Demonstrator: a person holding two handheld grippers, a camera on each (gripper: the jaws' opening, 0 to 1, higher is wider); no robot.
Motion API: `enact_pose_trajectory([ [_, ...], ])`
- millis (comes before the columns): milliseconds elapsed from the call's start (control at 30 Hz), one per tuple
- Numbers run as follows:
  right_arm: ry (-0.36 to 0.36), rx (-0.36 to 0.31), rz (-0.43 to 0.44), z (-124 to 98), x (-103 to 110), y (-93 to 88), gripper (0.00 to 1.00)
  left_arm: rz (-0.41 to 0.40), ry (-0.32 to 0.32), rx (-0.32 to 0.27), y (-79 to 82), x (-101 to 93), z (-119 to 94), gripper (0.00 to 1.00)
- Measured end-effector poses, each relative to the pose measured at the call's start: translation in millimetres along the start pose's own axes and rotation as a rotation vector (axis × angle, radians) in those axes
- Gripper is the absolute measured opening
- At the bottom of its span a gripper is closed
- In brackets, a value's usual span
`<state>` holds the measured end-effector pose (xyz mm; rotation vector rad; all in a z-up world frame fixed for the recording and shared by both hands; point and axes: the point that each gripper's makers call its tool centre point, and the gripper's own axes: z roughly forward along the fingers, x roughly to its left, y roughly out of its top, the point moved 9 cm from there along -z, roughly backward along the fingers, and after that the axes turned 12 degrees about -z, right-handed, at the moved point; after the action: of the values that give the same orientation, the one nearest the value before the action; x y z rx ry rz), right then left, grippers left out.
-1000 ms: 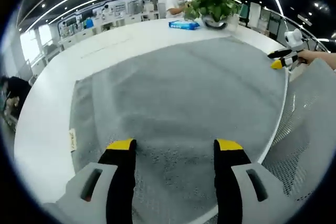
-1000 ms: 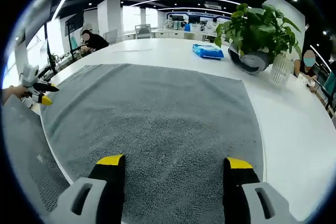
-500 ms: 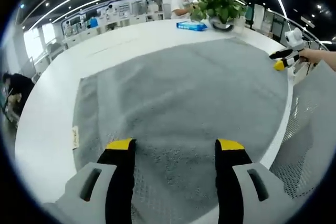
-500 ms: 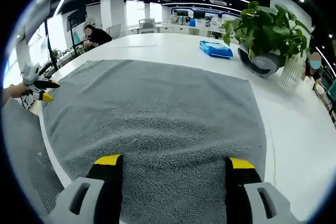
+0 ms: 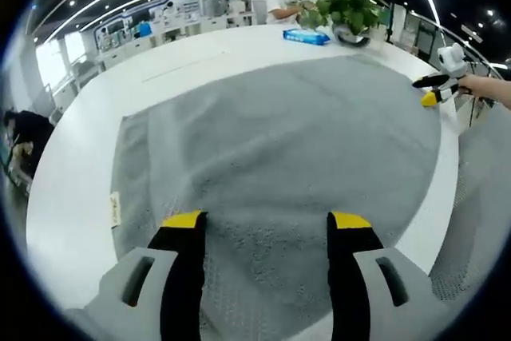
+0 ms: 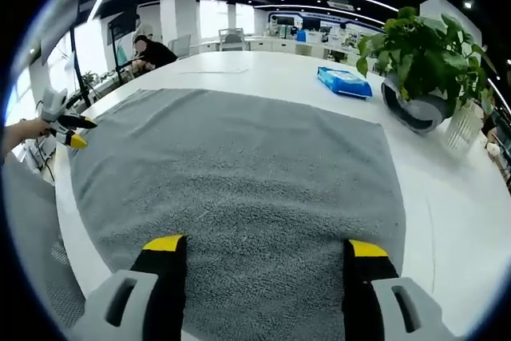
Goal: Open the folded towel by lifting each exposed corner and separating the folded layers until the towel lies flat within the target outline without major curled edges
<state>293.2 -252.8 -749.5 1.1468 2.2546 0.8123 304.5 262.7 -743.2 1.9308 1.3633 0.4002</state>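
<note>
Towel point(image 5: 279, 141) position: the grey towel is spread in what appears to be a single layer across the white table point(image 5: 72, 165); no fold line or doubled layer can be made out, and no target outline can be discerned on the tabletop.

Left gripper point(image 5: 265, 220): the jaws are spread apart and empty, held above the near edge of the towel; the cloth extends forward and away from the jaws; the towel's left edge and its small sewn label point(image 5: 116, 209) lie just to the left of them; whatever is printed on the label is too small to be read.

Right gripper point(image 6: 265, 243): the jaws are likewise spread and hold nothing, placed at the opposite end of the same near edge; the towel's right edge lies just beside them.

Governing relation: the long axis of the towel runs from one gripper to the other; each near corner is therefore closest to the gripper on its own side. The task is judged nearly complete; only a check for curled edges is expected to remain.

Other items: a potted plant point(image 6: 419, 53) and a blue packet point(image 6: 343, 83) stand beyond the far edge, apart from the towel; the packet's print is not legible.
</note>
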Motion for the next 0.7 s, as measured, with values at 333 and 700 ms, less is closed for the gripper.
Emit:
enact_pose_trajectory([
  [333,0.002,-0.01,-0.004,16.2,-4.7,14.1,0.82,-0.004,0.0,-0.01,17.2,11.8,12.0,0.62],
  [700,0.002,-0.029,-0.009,23.6,-9.6,20.6,0.82,-0.022,0.002,-0.03,23.5,17.0,17.9,0.62],
])
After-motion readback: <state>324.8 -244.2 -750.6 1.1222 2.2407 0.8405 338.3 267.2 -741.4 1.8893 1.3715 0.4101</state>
